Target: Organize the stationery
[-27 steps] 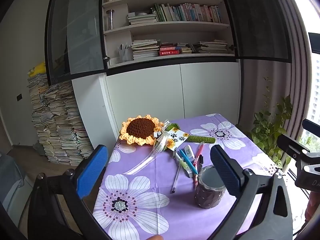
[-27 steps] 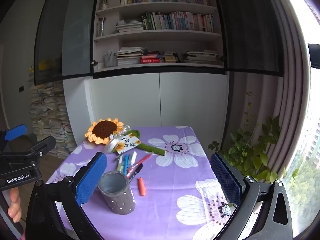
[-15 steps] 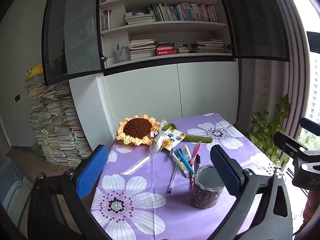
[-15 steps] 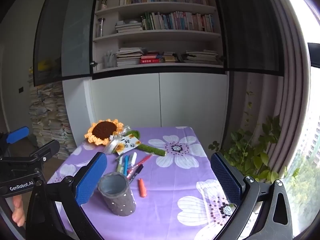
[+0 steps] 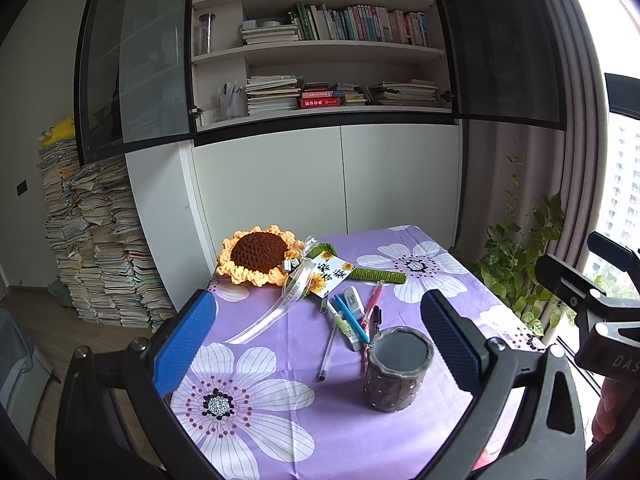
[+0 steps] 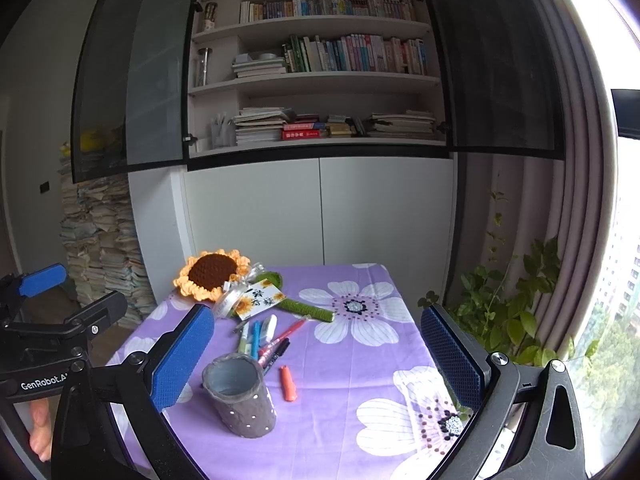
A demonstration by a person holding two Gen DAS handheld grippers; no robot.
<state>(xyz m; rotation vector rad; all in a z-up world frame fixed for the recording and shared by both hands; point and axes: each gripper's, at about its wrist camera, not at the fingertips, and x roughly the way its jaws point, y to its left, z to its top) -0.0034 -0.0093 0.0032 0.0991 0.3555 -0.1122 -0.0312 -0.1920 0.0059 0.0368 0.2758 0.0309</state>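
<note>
A grey dotted pen cup [image 5: 397,372] [image 6: 241,394] stands upright and empty on the purple flowered tablecloth [image 5: 280,432] [image 6: 360,360]. Behind it lie several pens [image 5: 352,322] [image 6: 260,336] in a loose cluster, with a white eraser [image 5: 354,300] among them. A short orange marker [image 6: 287,383] lies apart, right of the cup. My left gripper [image 5: 318,344] hovers open over the near table, its fingers bracketing the cup and pens from a distance. My right gripper [image 6: 318,360] is open too, nothing between its blue pads.
A crocheted sunflower [image 5: 258,256] [image 6: 212,274] with a ribbon and a card [image 5: 330,276] lies at the table's far left. Behind stand a white cabinet and bookshelves [image 5: 320,60]. Paper stacks [image 5: 92,248] fill the left floor, a plant [image 6: 508,312] the right.
Both grippers stay wide open. The left view has shifted slightly, so the table and cup sit a little lower and closer. The right view is nearly unchanged.
</note>
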